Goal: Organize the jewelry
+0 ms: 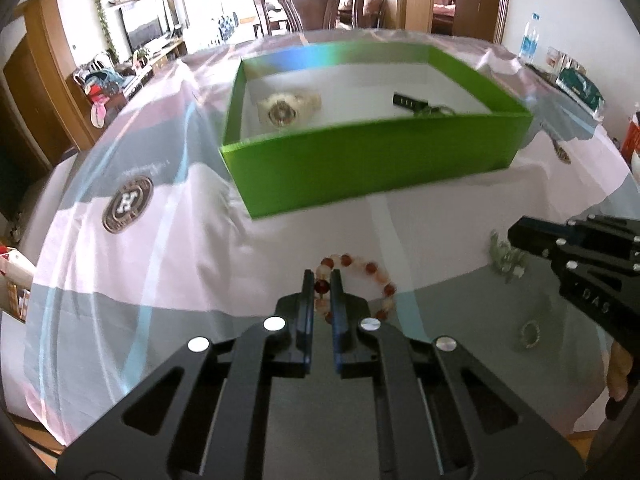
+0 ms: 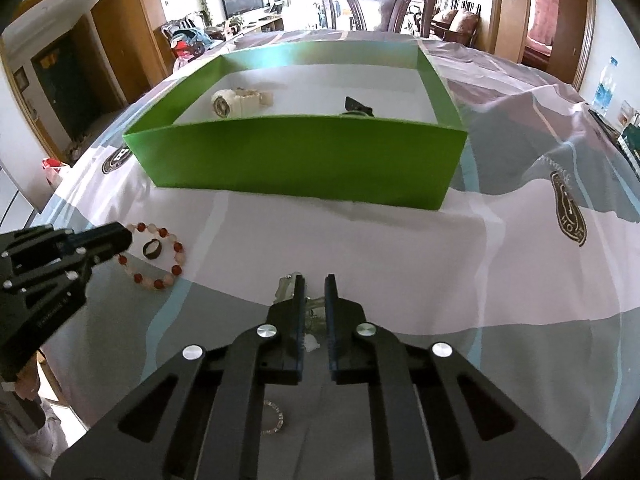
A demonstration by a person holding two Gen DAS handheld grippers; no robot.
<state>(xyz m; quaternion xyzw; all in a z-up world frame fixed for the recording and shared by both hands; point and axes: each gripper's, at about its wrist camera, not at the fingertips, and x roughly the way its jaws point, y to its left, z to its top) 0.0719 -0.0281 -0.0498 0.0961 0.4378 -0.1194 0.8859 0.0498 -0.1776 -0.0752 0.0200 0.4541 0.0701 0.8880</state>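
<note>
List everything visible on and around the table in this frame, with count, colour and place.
Box: one, green, white inside, far centre of the table.
Cream watch: one, inside box, left.
Dark watch: one, black strap, inside box, right.
Bead bracelet: one, red and pale pink, on the cloth near the left gripper.
Dark ring: one, inside the bracelet loop.
Silvery clear piece: one, at the right gripper's tips.
Small ring: one, gold-toned, near edge.
Tablecloth: one, pink, grey, blue.
Chair: one, dark wood, behind table.
Left gripper: black, jaws closing around bracelet beads.
Right gripper: black, jaws astride the silvery piece.
</note>
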